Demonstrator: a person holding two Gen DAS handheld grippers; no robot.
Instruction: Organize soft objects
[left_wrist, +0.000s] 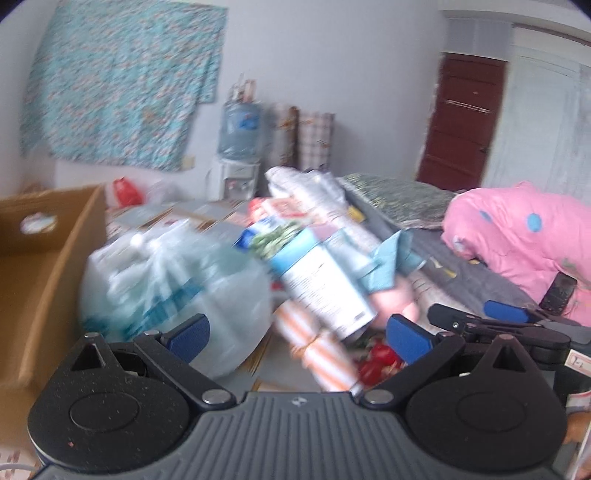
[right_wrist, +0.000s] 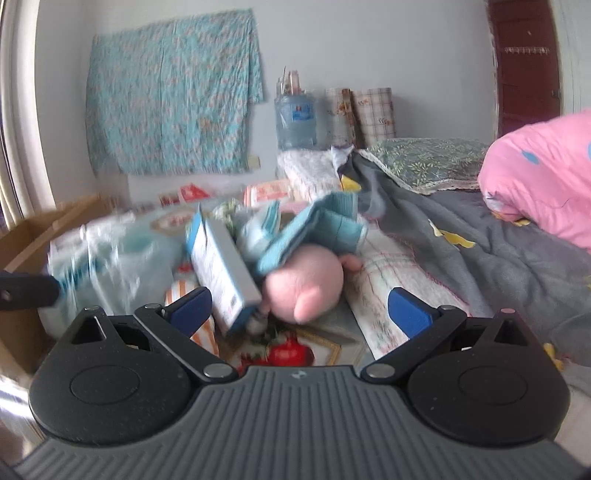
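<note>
My left gripper (left_wrist: 297, 334) has its jaws spread wide, nothing between them. Ahead lies a blurred heap — a clear plastic bag (left_wrist: 173, 284), a tilted blue-and-white carton (left_wrist: 317, 280), a pink plush toy (left_wrist: 397, 297). A cardboard box (left_wrist: 44, 266) stands left; my right gripper (left_wrist: 476, 314) enters low right.

We're looking into a lived-in bedroom at home: a bed (right_wrist: 498, 258) is lying under a grey blanket with a pink quilt (right_wrist: 543, 184) bunched on it, a floral cloth (right_wrist: 170, 99) is hanging on the wall, and a water dispenser (left_wrist: 238, 147) is standing beside a dark red door (left_wrist: 461, 118).
</note>
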